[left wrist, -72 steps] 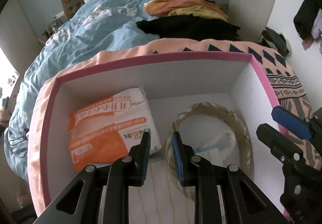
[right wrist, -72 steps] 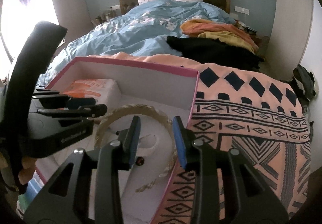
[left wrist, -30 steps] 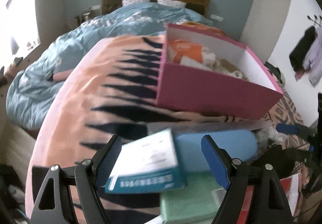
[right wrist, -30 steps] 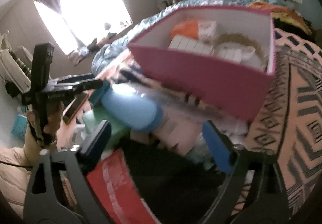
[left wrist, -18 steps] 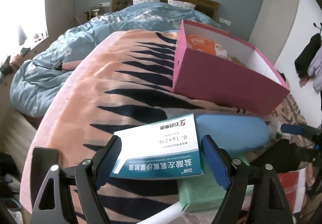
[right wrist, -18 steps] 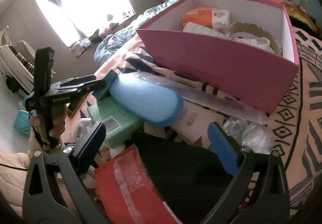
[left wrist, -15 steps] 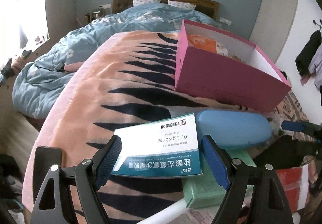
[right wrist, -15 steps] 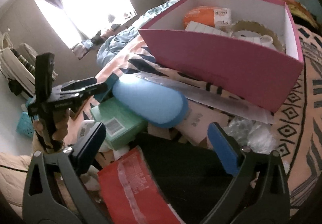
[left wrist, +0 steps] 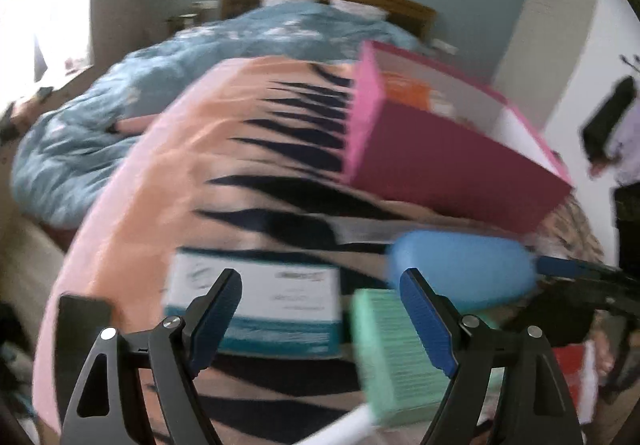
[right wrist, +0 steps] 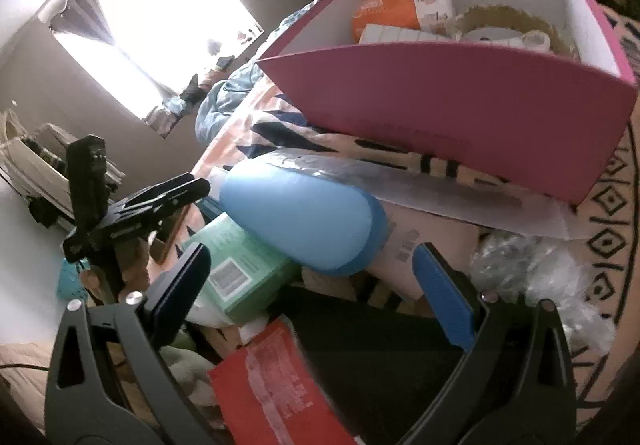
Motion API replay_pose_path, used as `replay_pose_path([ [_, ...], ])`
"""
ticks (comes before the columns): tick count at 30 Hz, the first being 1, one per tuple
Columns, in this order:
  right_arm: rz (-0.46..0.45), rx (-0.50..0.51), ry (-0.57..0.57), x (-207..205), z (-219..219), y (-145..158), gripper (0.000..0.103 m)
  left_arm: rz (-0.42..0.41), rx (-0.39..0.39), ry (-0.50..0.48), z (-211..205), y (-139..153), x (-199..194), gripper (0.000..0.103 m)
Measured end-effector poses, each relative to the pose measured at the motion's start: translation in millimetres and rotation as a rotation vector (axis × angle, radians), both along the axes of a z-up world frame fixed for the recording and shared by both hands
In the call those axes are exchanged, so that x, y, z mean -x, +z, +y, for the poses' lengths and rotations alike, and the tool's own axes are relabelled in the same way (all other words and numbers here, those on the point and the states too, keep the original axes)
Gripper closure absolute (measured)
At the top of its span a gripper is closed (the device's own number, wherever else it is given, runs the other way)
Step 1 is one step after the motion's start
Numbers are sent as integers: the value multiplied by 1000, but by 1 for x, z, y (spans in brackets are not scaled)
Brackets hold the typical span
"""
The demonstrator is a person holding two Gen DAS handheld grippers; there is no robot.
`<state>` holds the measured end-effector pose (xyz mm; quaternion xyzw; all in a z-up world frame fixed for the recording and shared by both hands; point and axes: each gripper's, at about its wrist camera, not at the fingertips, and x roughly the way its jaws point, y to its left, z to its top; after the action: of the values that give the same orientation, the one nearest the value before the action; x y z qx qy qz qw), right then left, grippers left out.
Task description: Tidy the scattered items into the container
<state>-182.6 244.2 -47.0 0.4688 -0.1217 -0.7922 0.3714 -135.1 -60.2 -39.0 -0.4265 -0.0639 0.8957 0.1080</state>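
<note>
The pink container (right wrist: pixel 460 113) stands on the patterned blanket, with an orange pack (right wrist: pixel 384 13) and a braided ring (right wrist: pixel 504 17) inside. In front of it lie a blue oval case (right wrist: pixel 304 217), a green box (right wrist: pixel 236 265), a red packet (right wrist: pixel 272 385) and a black item (right wrist: pixel 380 357). My right gripper (right wrist: pixel 310 261) hangs open just above this pile, near the blue case. My left gripper (left wrist: pixel 320 285) is open over a white-and-teal box (left wrist: pixel 256 305), with the green box (left wrist: pixel 392 357) beside it. This view is blurred. Neither gripper holds anything.
A crumpled clear plastic bag (right wrist: pixel 540 273) and a flat pale pink package (right wrist: pixel 432 245) lie below the container. A blue duvet (left wrist: pixel 132 101) covers the bed's far half. A dark flat object (left wrist: pixel 80 329) lies at the blanket's left edge. A bright window (right wrist: pixel 160 17) is on the left.
My left gripper has come lower and nearer to the white-and-teal box, and its picture has blurred. My right gripper has rolled and come closer to the blue case. Both jaws stay wide.
</note>
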Motion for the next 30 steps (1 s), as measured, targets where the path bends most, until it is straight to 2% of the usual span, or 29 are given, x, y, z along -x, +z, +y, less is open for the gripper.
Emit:
replay_pose_path([
  [4, -44, 49, -25, 5, 3, -8, 1, -11, 36, -64, 26, -1, 10, 20],
  [10, -106, 123, -71, 14, 10, -17, 1, -46, -18, -128, 39, 0, 20, 20],
  [20, -149, 146, -72, 22, 7, -22, 1, -96, -75, -201, 52, -3, 25, 20],
  [30, -154, 202, -38, 20, 4, -21, 1, -87, -53, -243, 69, -1, 29, 20],
])
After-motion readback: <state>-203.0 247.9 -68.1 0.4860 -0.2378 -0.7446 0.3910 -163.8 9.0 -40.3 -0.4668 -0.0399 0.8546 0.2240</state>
